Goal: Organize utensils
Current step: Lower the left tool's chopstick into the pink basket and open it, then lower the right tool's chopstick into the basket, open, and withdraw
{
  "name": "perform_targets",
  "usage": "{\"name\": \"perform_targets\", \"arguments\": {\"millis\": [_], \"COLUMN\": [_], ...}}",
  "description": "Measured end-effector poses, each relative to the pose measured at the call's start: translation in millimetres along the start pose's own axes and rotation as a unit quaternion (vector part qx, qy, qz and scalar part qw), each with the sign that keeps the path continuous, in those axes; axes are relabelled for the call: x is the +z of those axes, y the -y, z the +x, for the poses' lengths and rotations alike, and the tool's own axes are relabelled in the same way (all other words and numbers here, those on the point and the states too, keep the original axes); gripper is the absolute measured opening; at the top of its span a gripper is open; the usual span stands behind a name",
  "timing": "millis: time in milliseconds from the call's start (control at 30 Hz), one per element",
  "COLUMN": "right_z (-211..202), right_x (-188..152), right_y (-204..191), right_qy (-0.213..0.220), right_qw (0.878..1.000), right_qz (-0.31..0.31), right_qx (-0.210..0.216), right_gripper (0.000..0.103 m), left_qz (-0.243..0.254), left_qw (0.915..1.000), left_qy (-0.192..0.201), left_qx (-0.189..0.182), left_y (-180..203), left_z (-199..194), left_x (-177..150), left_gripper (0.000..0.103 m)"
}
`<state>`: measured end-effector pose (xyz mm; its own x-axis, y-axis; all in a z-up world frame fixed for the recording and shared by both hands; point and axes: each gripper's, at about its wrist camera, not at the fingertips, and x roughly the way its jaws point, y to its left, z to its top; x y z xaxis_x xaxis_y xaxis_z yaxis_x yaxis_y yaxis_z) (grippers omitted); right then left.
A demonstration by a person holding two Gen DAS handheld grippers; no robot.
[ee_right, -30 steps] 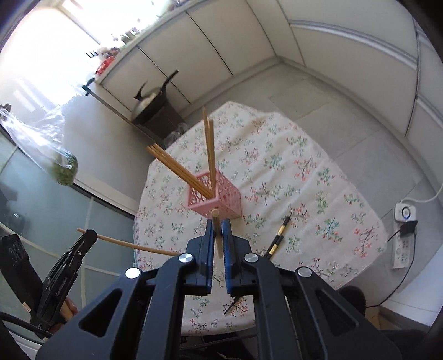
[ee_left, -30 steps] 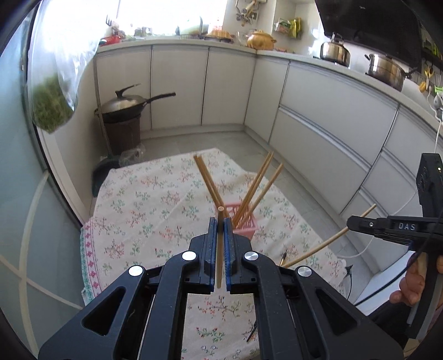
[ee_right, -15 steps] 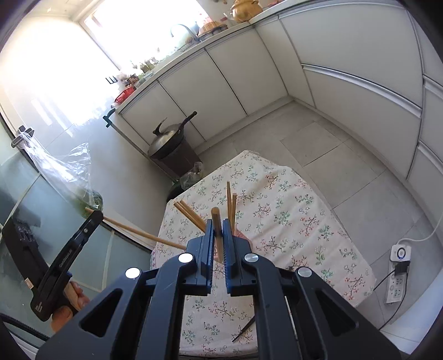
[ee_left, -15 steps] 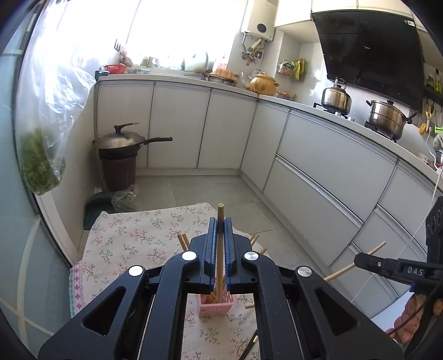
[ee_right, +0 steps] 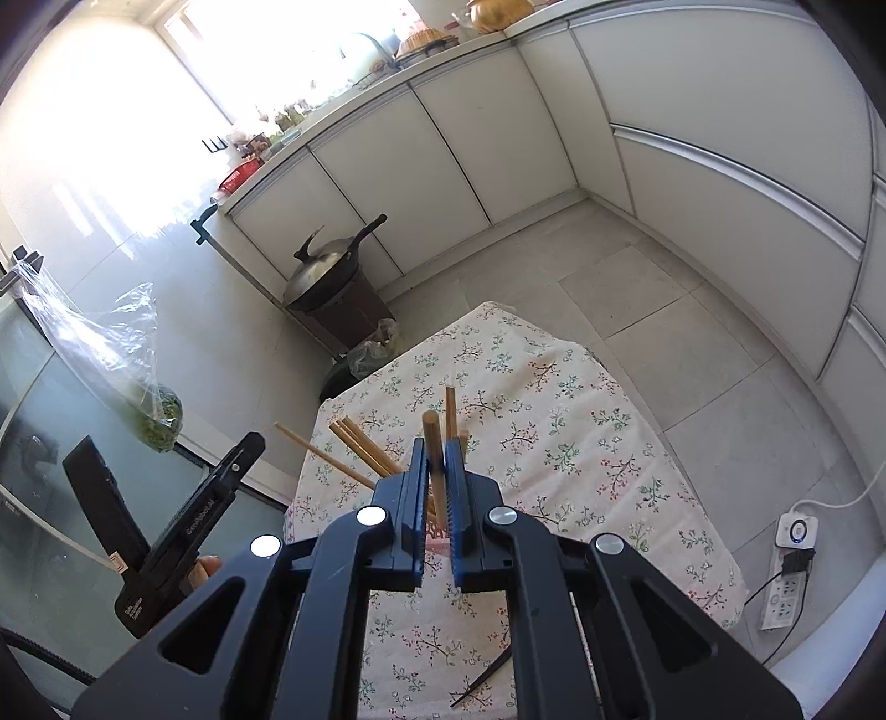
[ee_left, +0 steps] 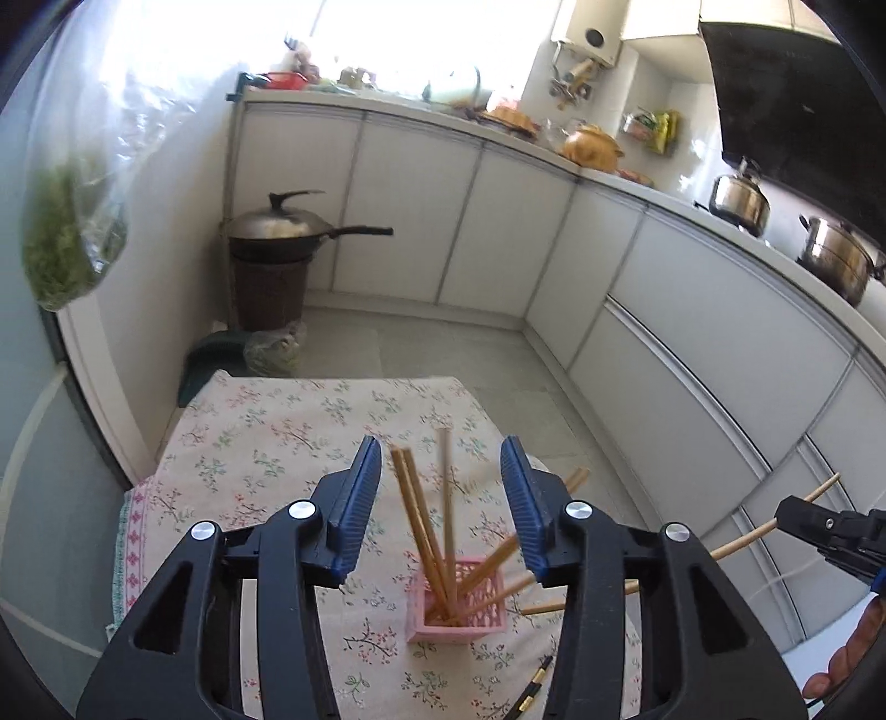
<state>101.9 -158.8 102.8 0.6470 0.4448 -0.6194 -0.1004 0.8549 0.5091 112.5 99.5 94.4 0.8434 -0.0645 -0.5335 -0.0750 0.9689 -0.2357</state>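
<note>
While the left gripper (ee_left: 441, 498), fingers just parted and empty, hangs above the pink basket (ee_left: 457, 606) of chopsticks (ee_left: 422, 526) near the tabletop's (ee_left: 266, 443) front edge, the right gripper (ee_right: 437, 482) pinches one chopstick (ee_right: 433, 454). Risk: an off-line insertion could tip the light basket. Dark utensils (ee_left: 532, 684) at the front edge are cut off.

White cabinets (ee_left: 404, 210) line two walls under a sunlit window (ee_left: 432, 39); grey tiled floor (ee_right: 653, 288), and a lidded wok (ee_left: 277, 227) sits in the corner.
</note>
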Motion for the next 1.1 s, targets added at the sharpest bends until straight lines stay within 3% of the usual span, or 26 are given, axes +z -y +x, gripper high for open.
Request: {"name": "perform_targets", "arguments": {"millis": [133, 267, 600, 733, 1100], "right_z": [10, 18, 58, 81, 57], "right_x": [5, 10, 15, 13, 3], "right_y": [-10, -19, -39, -36, -45], "right_qy": [-0.003, -0.005, -0.031, -0.040, -0.003], "right_qw": [1.000, 1.000, 0.998, 0.999, 0.997], "right_qz": [-0.006, -0.014, -0.038, -0.020, -0.055], "right_qx": [0.000, -0.007, -0.032, -0.025, -0.046], "right_gripper": [0.006, 0.006, 0.008, 0.010, 0.011], "left_qz": [-0.008, -0.011, -0.009, 0.003, 0.035], "left_qw": [0.9995, 0.9994, 0.9998, 1.0000, 0.9992], "left_qy": [0.027, 0.030, 0.015, 0.007, 0.011], "left_qx": [0.014, 0.012, 0.005, 0.004, 0.015], "left_y": [-5, -10, -10, -5, 9], "left_z": [-18, -24, -19, -15, -19], "left_x": [8, 10, 10, 7, -1], "left_gripper": [0.059, 0.064, 0.065, 0.065, 0.072]}}
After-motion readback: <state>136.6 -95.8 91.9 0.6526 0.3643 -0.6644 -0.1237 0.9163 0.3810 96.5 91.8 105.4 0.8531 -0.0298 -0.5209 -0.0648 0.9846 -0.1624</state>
